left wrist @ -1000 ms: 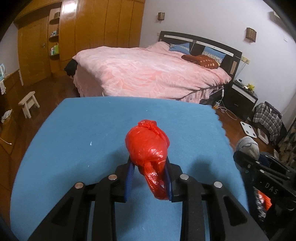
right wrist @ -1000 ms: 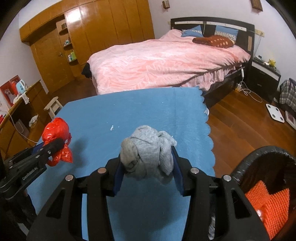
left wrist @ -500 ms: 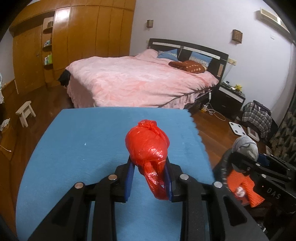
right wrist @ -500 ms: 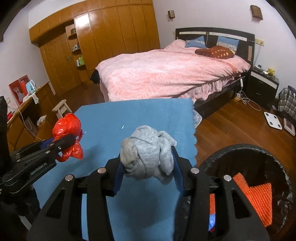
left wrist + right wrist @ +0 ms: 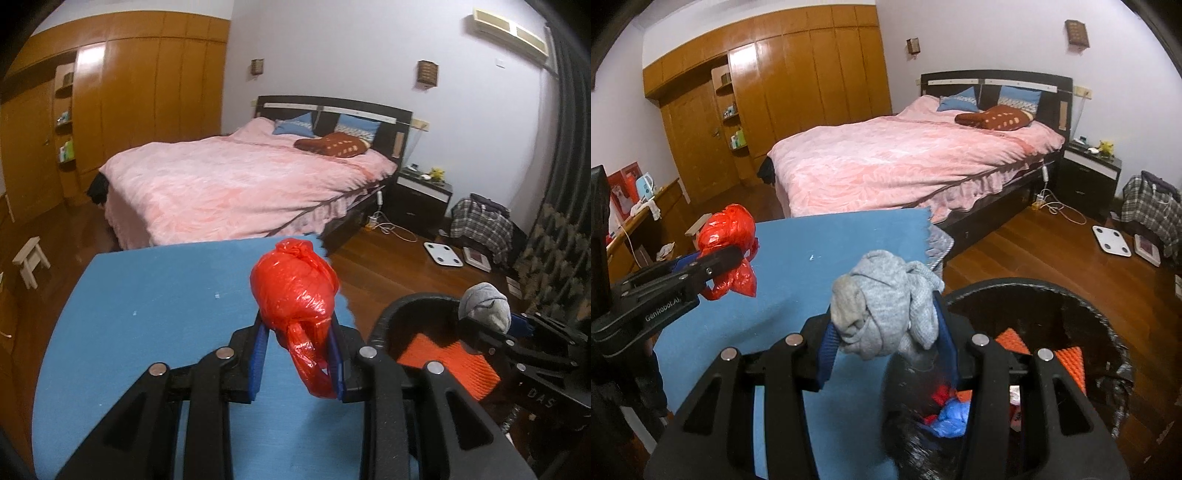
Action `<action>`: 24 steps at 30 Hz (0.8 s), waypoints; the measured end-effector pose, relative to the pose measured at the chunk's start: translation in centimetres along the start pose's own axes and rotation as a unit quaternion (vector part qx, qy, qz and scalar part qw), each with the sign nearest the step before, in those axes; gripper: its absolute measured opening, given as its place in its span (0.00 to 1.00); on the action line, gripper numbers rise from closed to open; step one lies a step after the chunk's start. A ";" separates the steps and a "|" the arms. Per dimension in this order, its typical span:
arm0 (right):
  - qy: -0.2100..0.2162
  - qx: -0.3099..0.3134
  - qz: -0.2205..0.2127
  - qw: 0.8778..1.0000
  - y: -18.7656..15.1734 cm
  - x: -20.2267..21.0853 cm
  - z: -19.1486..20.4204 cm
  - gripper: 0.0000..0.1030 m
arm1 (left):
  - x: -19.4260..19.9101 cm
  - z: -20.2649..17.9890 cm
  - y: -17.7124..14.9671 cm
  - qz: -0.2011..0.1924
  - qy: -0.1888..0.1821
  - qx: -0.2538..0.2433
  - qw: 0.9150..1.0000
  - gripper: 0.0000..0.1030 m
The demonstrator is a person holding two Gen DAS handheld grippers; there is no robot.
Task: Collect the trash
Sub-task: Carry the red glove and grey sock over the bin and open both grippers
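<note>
Biggest risk first: the bin sits on the floor off the right edge of the blue table, and your right gripper looks only partly over the near rim. It's clenched on the grey cloth wad; release here and I'd guess the wad clips the rim and drops to the wood floor.

Next: your left gripper is clamped on the knotted red bag, above the table, not the bin. Swing it right and the two grippers could collide.

Smallest: the bag's loose tail hangs between the jaws; it may snag on a pad at release.
</note>
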State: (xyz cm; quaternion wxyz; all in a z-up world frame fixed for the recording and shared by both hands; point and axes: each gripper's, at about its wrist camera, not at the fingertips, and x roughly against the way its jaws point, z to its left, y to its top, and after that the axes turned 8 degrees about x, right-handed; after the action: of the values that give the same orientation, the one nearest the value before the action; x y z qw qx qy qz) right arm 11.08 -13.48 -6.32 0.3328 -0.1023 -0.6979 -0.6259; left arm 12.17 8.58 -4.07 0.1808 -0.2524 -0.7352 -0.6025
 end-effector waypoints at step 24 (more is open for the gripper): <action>-0.101 -0.076 -0.012 0.992 -5.3 6.0 -11.2 0.44 | -2.0 -12.9 -3.0 0.026 -0.105 -0.080 0.991 0.28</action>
State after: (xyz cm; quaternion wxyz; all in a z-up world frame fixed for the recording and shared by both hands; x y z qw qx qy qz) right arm 7.35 -26.70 -7.15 0.2444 -0.1815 -0.6796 -0.6674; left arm 11.55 -4.77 -4.93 0.0976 -0.3466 -0.6928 -0.6248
